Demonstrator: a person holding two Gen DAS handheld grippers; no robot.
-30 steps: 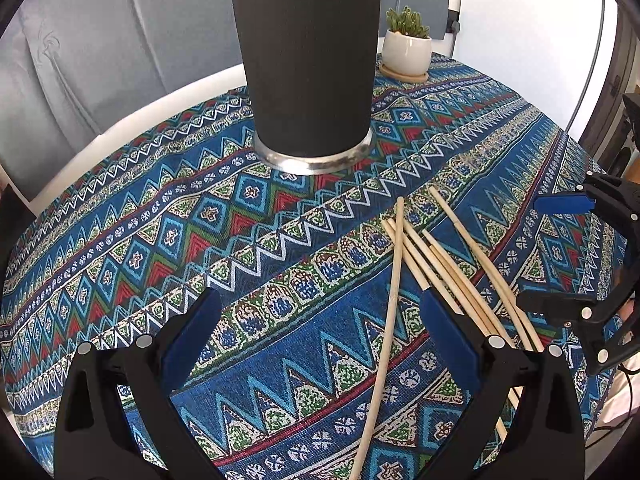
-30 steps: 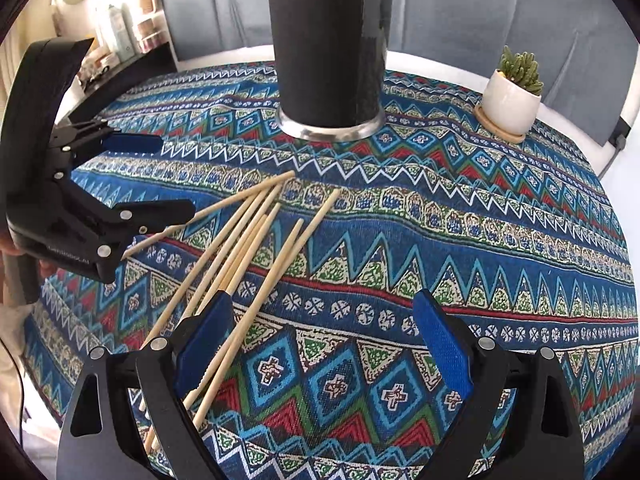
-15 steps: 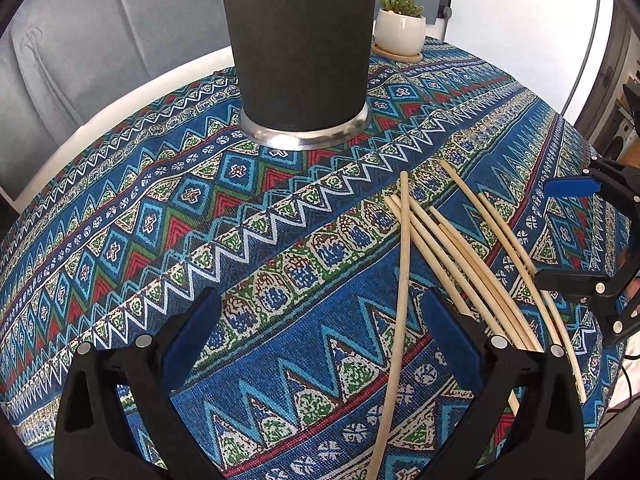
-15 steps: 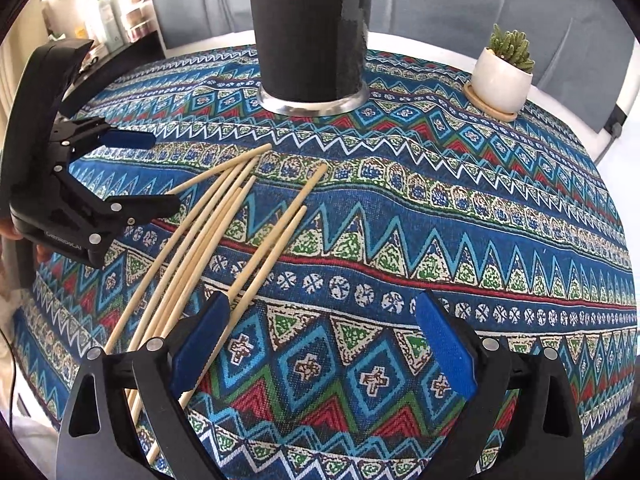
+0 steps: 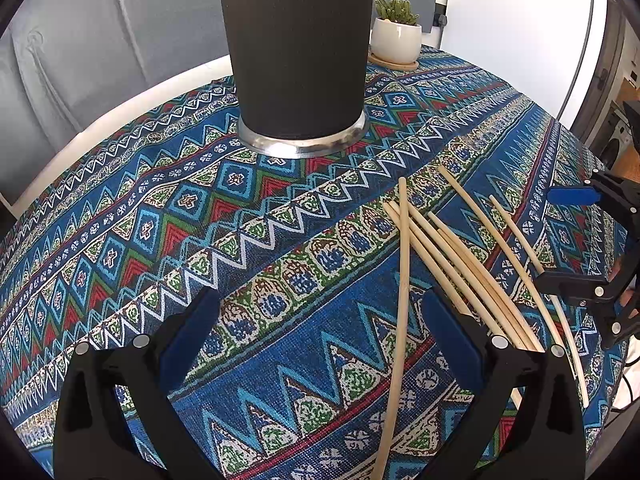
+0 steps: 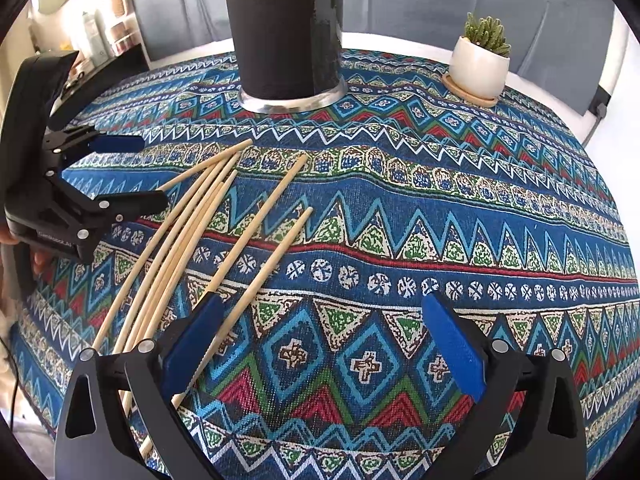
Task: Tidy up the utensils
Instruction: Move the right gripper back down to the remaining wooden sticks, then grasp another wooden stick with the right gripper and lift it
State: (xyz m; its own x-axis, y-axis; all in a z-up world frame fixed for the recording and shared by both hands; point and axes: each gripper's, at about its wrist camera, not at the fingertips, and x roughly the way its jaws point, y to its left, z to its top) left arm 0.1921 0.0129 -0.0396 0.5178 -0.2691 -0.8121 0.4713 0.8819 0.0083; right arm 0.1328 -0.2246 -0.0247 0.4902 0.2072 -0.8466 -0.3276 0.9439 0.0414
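Several wooden chopsticks (image 5: 452, 256) lie loose on the patterned tablecloth (image 5: 280, 240), fanned out in front of a tall black cup (image 5: 296, 48) with a silver base. My left gripper (image 5: 320, 312) is open low over the cloth; one long stick runs just inside its right finger. In the right wrist view the chopsticks (image 6: 188, 232) lie at the left, the cup (image 6: 284, 28) behind them. My right gripper (image 6: 324, 304) has its jaws opening wide; one stick lies inside its left finger, untouched by the pads. Each gripper shows in the other's view: right gripper (image 5: 572, 236), left gripper (image 6: 136, 172).
A small cactus in a white pot (image 6: 480, 68) stands on a wooden saucer at the back right, also the white pot (image 5: 396, 42) beside the cup. The round table's edge drops away at the left (image 6: 24, 320). A grey cushioned seat stands behind the table.
Both views have drawn a little closer to the cup, whose top is now cut off. The right gripper's jaws stand slightly wider. The chopsticks lie as before.
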